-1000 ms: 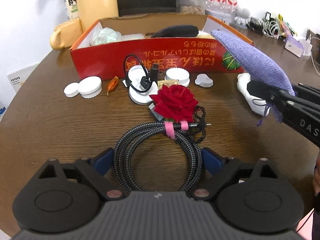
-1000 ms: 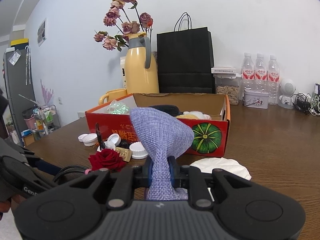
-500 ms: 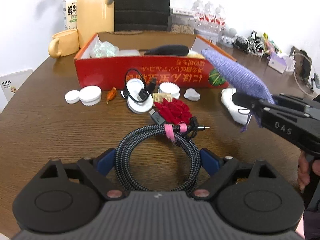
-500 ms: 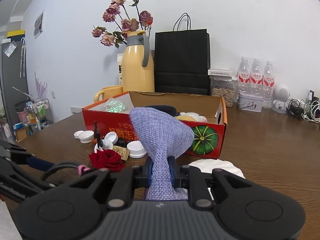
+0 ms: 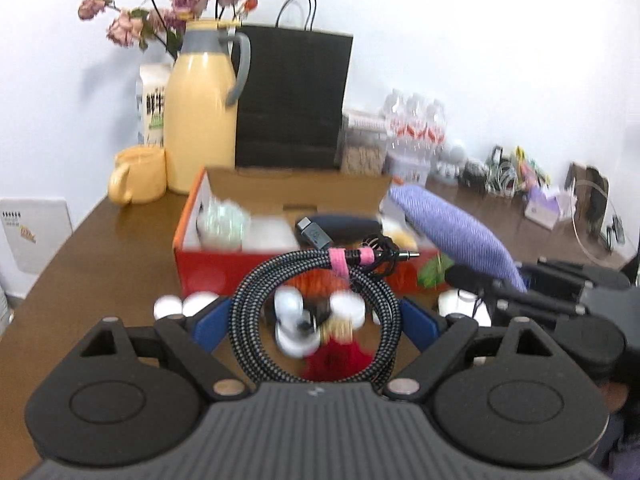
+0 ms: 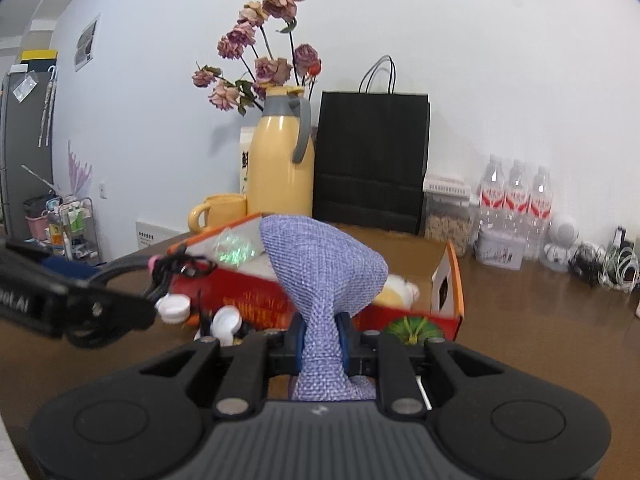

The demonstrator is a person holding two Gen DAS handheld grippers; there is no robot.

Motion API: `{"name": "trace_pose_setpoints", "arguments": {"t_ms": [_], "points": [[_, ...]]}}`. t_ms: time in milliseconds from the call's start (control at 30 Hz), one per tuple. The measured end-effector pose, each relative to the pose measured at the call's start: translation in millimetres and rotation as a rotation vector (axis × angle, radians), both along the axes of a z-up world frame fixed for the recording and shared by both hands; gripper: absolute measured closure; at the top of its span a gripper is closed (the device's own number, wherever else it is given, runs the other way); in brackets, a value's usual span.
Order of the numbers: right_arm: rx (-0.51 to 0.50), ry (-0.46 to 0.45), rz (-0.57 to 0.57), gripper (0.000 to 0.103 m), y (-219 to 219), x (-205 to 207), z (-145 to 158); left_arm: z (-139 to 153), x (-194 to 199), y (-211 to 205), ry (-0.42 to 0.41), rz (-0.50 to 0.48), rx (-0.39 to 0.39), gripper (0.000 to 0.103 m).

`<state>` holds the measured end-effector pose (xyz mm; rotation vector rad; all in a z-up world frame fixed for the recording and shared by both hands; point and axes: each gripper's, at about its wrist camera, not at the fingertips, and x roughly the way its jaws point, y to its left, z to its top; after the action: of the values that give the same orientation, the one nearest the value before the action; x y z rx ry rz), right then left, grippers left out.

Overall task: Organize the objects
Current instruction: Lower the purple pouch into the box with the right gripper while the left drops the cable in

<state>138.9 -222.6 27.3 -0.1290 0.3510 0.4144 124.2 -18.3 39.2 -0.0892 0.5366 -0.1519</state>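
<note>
My left gripper [image 5: 316, 320] is shut on a coiled black braided cable [image 5: 316, 292] with a pink tie and holds it in the air in front of the red cardboard box [image 5: 208, 264]. My right gripper [image 6: 322, 340] is shut on a purple woven pouch [image 6: 324, 268] and holds it up before the same box [image 6: 448, 280]. The pouch also shows at the right of the left wrist view [image 5: 452, 232]. The left gripper with the cable shows at the left of the right wrist view [image 6: 80, 300].
White caps [image 5: 184, 304], a white charger puck [image 5: 292, 320] and a red rose [image 5: 336, 356] lie on the brown table below the cable. A yellow jug [image 6: 280, 168], yellow mug [image 6: 220, 212], black paper bag [image 6: 372, 160] and water bottles [image 6: 516, 196] stand behind the box.
My left gripper has lifted the cable coil off the table and tilted up toward the box. My right gripper has raised the pouch closer to the box.
</note>
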Motion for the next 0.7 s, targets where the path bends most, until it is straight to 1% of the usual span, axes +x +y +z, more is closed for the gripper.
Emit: {"name": "trace_pose_setpoints", "arguments": {"t_ms": [167, 300, 467, 600, 700], "points": [[-0.031, -0.03, -0.008, 0.088, 13, 24, 15, 16, 39, 3, -0.051, 0.001, -0.025, 0.013], [-0.045, -0.041, -0.026, 0.088, 23, 55, 24, 19, 76, 6, -0.061, 0.013, -0.044, 0.013], [-0.038, -0.03, -0.061, 0.088, 32, 103, 28, 10, 124, 9, -0.05, 0.044, -0.07, 0.013], [-0.042, -0.002, -0.095, 0.088, 35, 143, 23, -2, 160, 13, -0.025, 0.068, -0.105, 0.013], [-0.051, 0.032, -0.109, 0.088, 37, 170, 16, -11, 182, 16, -0.019, 0.091, -0.098, 0.013]]}}
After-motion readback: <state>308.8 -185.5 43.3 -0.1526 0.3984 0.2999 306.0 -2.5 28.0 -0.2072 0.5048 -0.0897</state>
